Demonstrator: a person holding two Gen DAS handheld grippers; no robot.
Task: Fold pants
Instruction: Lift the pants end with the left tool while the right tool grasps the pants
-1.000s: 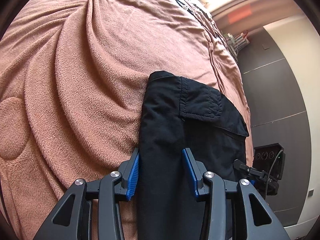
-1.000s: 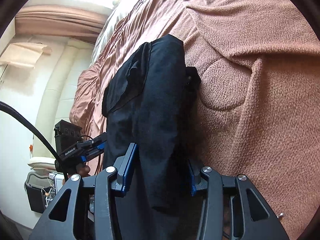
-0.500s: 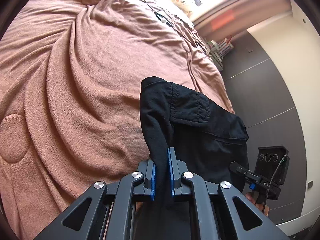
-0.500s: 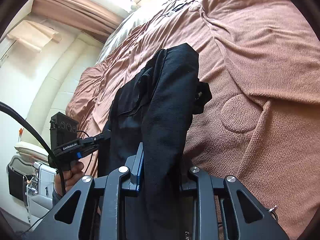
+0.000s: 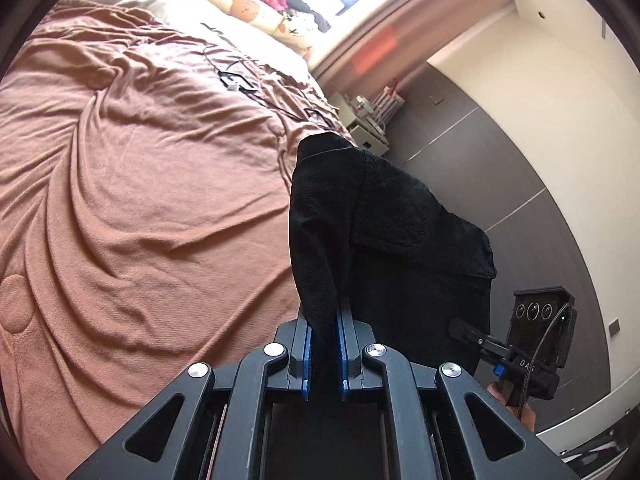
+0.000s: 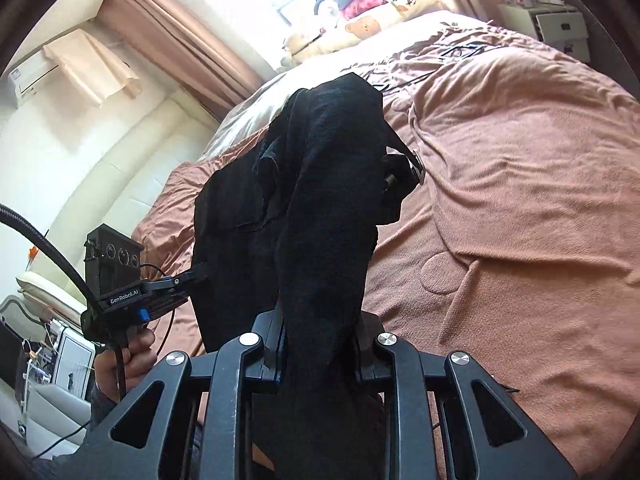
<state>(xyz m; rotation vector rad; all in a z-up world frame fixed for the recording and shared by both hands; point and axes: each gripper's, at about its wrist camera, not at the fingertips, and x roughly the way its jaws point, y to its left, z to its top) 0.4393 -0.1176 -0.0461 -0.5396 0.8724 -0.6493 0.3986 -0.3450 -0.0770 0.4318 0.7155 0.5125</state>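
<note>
Black pants (image 5: pixel 384 232) hang in the air over the bed, stretched between both grippers. My left gripper (image 5: pixel 325 316) is shut on one bunched edge of the cloth, its blue pads pressed against it. In the right wrist view the same pants (image 6: pixel 328 184) rise as a dark fold with a small tag or buckle at their right side. My right gripper (image 6: pixel 320 328) is shut on a thick bunch of that cloth, which hides its right pad. Each view shows the other gripper in a hand: the right gripper (image 5: pixel 520 360) and the left gripper (image 6: pixel 132 292).
A pinkish-brown blanket (image 5: pixel 140 200) covers the wide bed below. Pillows and soft toys (image 6: pixel 372 20) lie at its head under a bright window. A cable (image 5: pixel 240 80) lies on the blanket. A small white cabinet (image 5: pixel 368 128) stands by the grey wall.
Both grippers closed on the pants, which lay on the blanket a second ago, and lifted them up off the bed. Both views now tilt up to the window and pillows.
</note>
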